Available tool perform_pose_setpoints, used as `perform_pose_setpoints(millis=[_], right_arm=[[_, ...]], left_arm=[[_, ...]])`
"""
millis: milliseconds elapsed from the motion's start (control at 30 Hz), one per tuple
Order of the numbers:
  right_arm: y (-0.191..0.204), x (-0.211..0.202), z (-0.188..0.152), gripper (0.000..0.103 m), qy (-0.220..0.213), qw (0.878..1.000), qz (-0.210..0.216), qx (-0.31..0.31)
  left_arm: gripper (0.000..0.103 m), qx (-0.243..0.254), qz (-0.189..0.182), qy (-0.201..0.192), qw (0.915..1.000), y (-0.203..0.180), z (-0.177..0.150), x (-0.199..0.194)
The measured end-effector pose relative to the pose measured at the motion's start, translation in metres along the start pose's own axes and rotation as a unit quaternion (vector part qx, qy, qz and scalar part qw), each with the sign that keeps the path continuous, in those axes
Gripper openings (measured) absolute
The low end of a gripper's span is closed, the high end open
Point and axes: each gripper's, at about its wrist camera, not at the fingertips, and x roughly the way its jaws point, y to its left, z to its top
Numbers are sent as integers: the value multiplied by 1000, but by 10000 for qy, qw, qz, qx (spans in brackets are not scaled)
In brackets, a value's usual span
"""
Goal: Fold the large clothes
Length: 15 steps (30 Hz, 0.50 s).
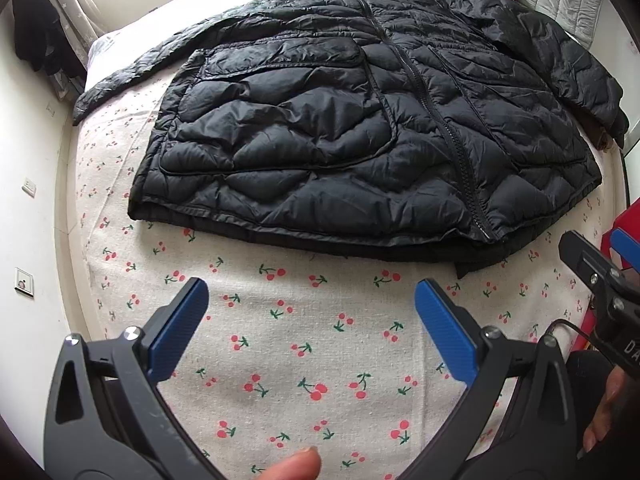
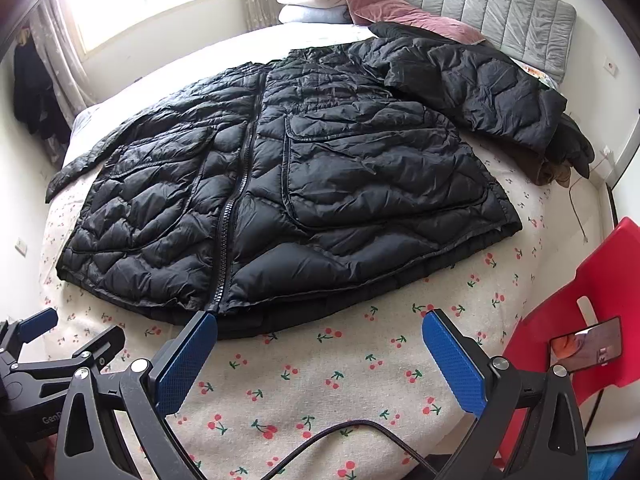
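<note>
A black quilted jacket [image 1: 360, 128] lies front-up and zipped on the bed [image 1: 280, 340], its hem toward the near edge and its collar toward the grey padded headboard [image 2: 480, 4] at twelve o'clock. The zipper [image 2: 236, 216] runs down the middle of it to the hem. One sleeve [image 1: 132, 76] stretches out flat toward ten o'clock in the left wrist view; the other sleeve [image 2: 480, 84] lies bunched at about two o'clock in the right wrist view, near the headboard. The cherry-print cover of the bed shows bare between the hem and the tools.

The left tongs [image 1: 312, 320] are spread wide and empty, hovering over the printed cover at six o'clock from the jacket, clear of the hem. A fingertip [image 1: 292, 466] of the person shows at the bottom edge of that view. The right tongs [image 2: 320, 344] are also spread wide and hold nothing; the tip of one blue pad [image 2: 188, 364] sits just at the bottom end of the zipper, though whether it touches the fabric I cannot tell.

Pink pillows [image 2: 400, 12] and white pillows [image 2: 308, 4] sit at the head of the bed. A red chair [image 2: 572, 312] stands at four o'clock in the right wrist view, with a phone [image 2: 586, 344] on it.
</note>
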Motion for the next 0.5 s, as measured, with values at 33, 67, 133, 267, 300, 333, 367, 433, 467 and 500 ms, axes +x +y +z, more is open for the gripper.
perform_pose_setpoints(millis=[33,67,133,267,300,333,367,433,467,500], right_arm=[[0,1,0,103,-5,10000,2,-18],[0,2,1,103,-18,10000,5,-33],[0,4,3,103,-49,10000,8,-81],[-7,13,16,103,45,9990,141,-428],[-12,16,21,103,114,9983,283,-490],[-19,19,26,103,171,9975,425,-538],[-25,22,32,103,228,9966,551,-572],[-41,28,45,103,304,9959,620,-584],[-49,30,52,103,308,9959,633,-565],[-59,33,59,103,319,9962,630,-515]], left_arm=[[103,-33,-46,-8,10000,1,0,1],[103,-34,-19,-70,10000,2,0,1],[103,83,87,-257,9996,3,1,-1],[103,324,-417,-110,9985,14,10,3],[103,358,-558,-56,9978,19,14,4],[103,359,-616,-47,9974,25,19,5],[103,343,-604,-64,9976,33,24,6],[103,282,-475,-64,9985,49,35,9],[103,229,-396,-58,9989,58,41,12],[103,162,-359,-45,9992,67,47,15]])
